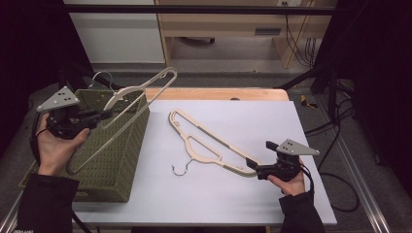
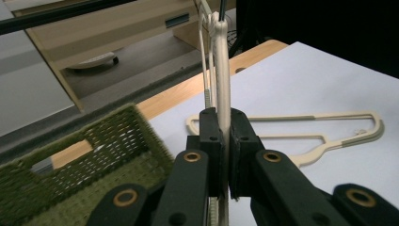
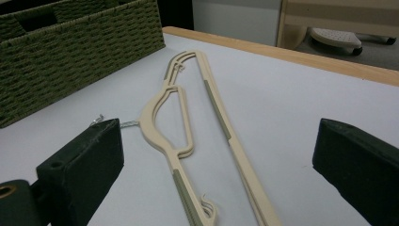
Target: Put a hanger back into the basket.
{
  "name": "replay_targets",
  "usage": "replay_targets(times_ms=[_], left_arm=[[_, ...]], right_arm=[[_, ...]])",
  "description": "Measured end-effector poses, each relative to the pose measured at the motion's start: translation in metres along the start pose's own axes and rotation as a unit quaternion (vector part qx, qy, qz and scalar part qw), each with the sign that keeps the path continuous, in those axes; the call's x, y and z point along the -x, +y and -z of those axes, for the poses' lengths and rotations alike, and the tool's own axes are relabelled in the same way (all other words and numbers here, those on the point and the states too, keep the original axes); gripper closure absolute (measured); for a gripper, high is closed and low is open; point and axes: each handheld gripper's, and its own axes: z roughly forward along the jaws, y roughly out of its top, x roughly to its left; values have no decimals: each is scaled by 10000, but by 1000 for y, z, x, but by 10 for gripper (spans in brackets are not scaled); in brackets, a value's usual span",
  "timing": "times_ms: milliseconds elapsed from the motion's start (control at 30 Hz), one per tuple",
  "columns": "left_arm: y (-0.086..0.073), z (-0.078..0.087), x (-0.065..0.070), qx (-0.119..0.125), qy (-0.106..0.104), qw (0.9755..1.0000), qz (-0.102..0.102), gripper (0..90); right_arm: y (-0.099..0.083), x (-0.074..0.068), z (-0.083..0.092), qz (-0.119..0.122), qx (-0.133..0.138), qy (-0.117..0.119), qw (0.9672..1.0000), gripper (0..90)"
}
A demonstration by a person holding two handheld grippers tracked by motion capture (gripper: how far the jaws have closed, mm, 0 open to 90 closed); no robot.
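Above the green woven rectangular basket (image 1: 114, 160), the left tongs (image 1: 103, 115) clamp a cream plastic hanger (image 1: 141, 94), while the right tongs (image 1: 252, 167) gape around a second cream hanger (image 1: 209, 145) beside it.

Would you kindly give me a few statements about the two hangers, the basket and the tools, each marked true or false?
1. The left tool is clamped on a cream hanger. True.
2. That held hanger lies flat on the table. False: it is lifted over the green basket.
3. The right tool stands open, its pads on either side of the second hanger. True.
4. The second hanger is inside the basket. False: it lies on the white table top.
5. The basket sits at the right edge of the table. False: in the high view it sits at the left edge.
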Motion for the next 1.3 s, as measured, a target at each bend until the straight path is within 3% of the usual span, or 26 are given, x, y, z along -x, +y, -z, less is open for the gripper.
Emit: replay_targets(times_ms=[267,600,1000,1300], left_arm=[[-21,9,-29,-188,208,9996,63,863],[-49,15,-60,-344,347,9981,384,863],[-70,19,-75,-529,398,9962,559,863],[-86,9,-70,-602,384,9945,760,863]], right_arm=[[-1,0,-3,4,-48,4,10000,35],[-2,-1,-4,12,-90,6,10000,36],[-2,-1,-5,29,-110,8,9999,37],[-3,-1,-6,32,-132,6,9999,38]])
